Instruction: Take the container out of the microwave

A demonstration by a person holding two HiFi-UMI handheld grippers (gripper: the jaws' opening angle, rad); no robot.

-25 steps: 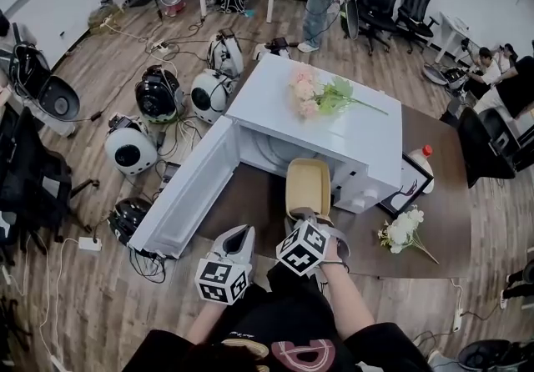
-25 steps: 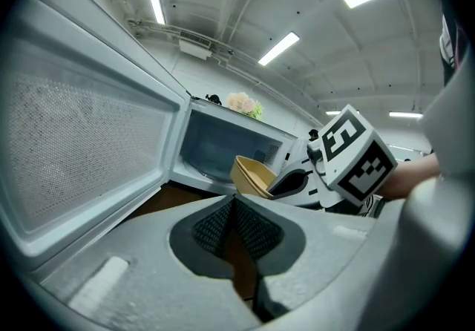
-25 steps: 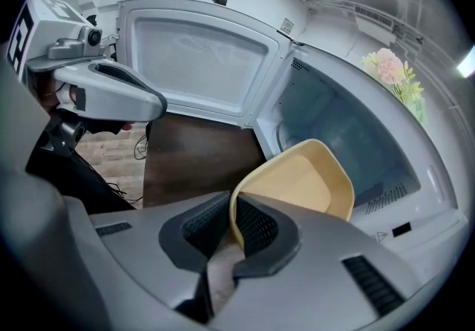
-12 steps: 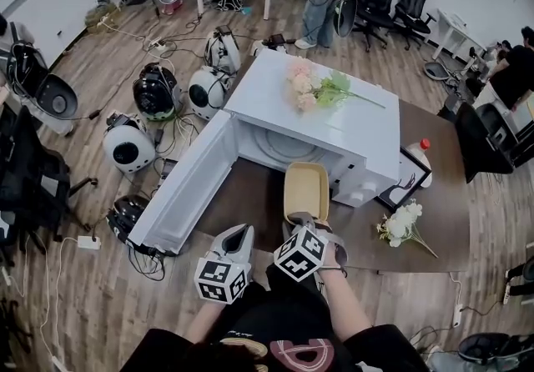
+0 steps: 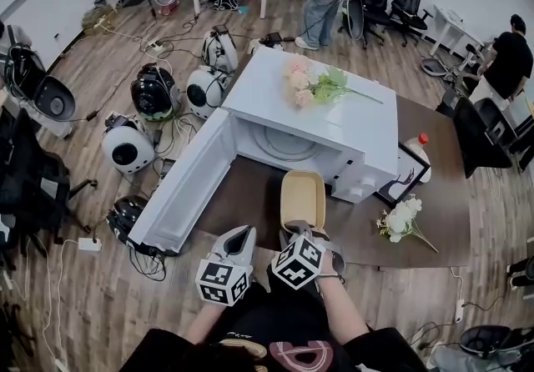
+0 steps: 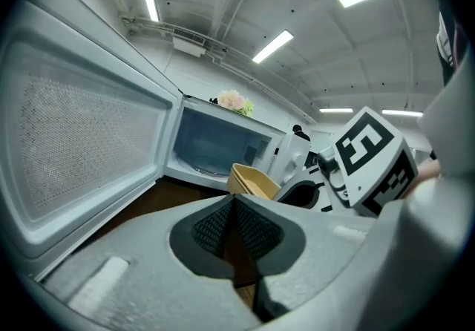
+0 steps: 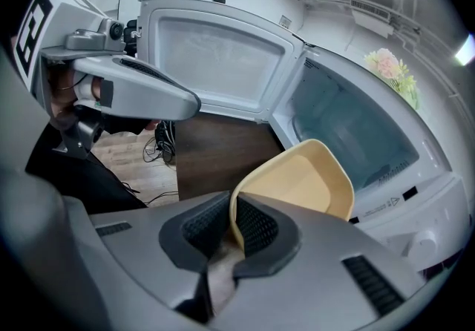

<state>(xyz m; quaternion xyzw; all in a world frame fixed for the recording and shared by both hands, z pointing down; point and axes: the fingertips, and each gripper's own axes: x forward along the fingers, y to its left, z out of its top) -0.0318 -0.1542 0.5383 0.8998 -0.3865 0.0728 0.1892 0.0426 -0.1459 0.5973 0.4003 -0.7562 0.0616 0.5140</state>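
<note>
Over the table (image 5: 242, 195), jaws of the right gripper (image 7: 226, 233) pinch the container (image 7: 304, 177) rim.

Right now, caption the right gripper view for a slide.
Right gripper pinching the yellow container by its rim before the open microwave.

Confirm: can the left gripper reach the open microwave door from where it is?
Probably yes. The left gripper is shut and empty; the microwave door stands open ahead to its left with only bare table between. The container in the right gripper is on the other side.
</note>
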